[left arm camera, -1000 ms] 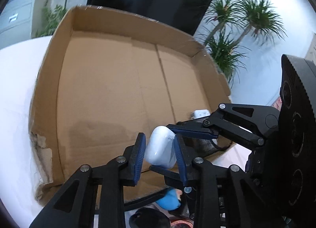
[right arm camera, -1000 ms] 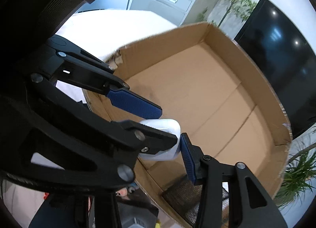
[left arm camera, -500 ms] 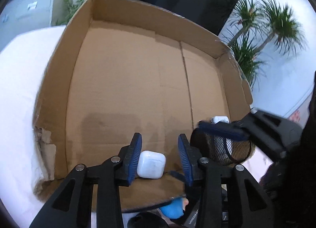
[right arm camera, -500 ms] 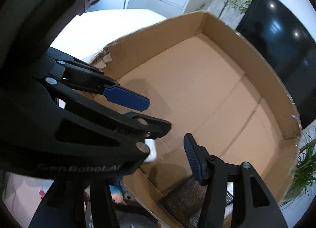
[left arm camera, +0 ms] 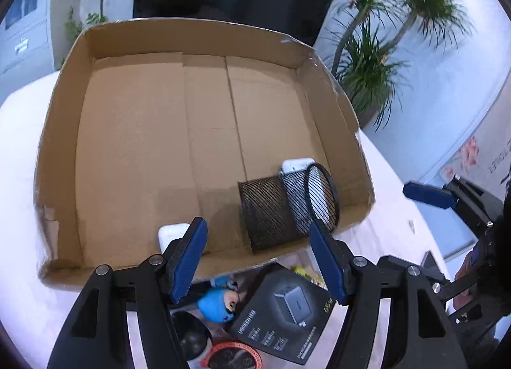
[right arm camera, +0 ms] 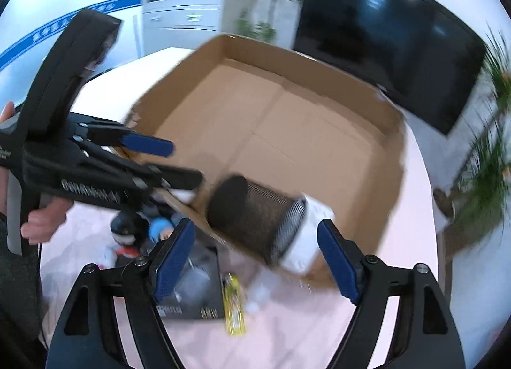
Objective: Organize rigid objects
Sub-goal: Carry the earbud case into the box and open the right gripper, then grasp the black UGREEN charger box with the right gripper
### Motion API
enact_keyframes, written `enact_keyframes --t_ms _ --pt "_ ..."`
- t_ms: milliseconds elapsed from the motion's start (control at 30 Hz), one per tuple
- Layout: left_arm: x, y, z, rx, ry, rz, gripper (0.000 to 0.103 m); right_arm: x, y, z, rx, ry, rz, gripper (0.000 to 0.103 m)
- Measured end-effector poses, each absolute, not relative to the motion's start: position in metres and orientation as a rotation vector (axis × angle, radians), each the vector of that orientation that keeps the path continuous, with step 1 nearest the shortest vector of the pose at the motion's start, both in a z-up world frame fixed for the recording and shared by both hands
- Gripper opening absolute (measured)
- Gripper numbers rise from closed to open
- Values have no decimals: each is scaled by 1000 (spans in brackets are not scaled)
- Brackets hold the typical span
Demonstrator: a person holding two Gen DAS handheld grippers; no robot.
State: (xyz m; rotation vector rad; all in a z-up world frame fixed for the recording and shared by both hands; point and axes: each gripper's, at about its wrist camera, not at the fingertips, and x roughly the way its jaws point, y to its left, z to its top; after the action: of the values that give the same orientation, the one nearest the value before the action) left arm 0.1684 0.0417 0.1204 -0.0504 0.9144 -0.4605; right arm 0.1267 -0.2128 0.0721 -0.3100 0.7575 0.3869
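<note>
1. Two grippers, both empty-jawed: left gripper has its jaws opening with nothing between them, and right gripper is opening too, nothing pinched.
2. Task thing: white earbud case lies on the floor of the cardboard box, hard against the near wall, just behind the left gripper's left pad. It reads as dropped in and let go, so this item looks sorted.
3. Also boxed: black mesh pen cup lying on its side near the box's right corner, with a white block poking out behind its mouth. Likely laid down rather than stood, since it was released from above at a slant.
4. Unsorted stuff sits on the pale table outside the near wall: black product carton, blue-capped figurine, red-rimmed round thing, dark round lid or jar, and a yellow packet. Probably next in line.
5. Hidden or unclear: earbud case is partly covered by the left pad, so its full outline is not seen. Right wrist view is motion-blurred; the white block's shape and the small clutter by the figurine cannot be made out. Red-rimmed thing is cut by the frame edge.
6. Person's hand grips the left gripper's handle, seen in the right wrist view.
</note>
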Motion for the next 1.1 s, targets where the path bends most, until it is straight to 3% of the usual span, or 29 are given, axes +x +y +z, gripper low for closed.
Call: enact_keyframes --t_ms 233,400,667,767,800,867,967,1033,1100 --pt "109 36 78 -72 1000 -328 66 84 -250 10 -199 839 482 80" --pt "86 41 47 -155 1034 -217 66 50 -234 -31 -270 810 587 80" --pt "94 43 10 -288 1093 -232 65 59 -207 -47 -411 745 657 80" --pt "94 43 11 -293 1083 -249 52 74 -202 -57 -405 784 716 80" --pt "91 42 13 -284 1084 -263 44 74 -202 -61 -409 789 723 72" --pt "84 37 18 -240 1093 -291 40 61 -202 -65 -460 774 704 68" --pt "72 30 19 -157 1076 -328 45 37 -203 -68 -506 750 746 67" --pt "73 27 15 -170 1094 -358 62 34 -201 -68 -512 729 701 68" --pt "73 22 12 -177 1092 -373 65 41 -199 -69 -482 743 654 70"
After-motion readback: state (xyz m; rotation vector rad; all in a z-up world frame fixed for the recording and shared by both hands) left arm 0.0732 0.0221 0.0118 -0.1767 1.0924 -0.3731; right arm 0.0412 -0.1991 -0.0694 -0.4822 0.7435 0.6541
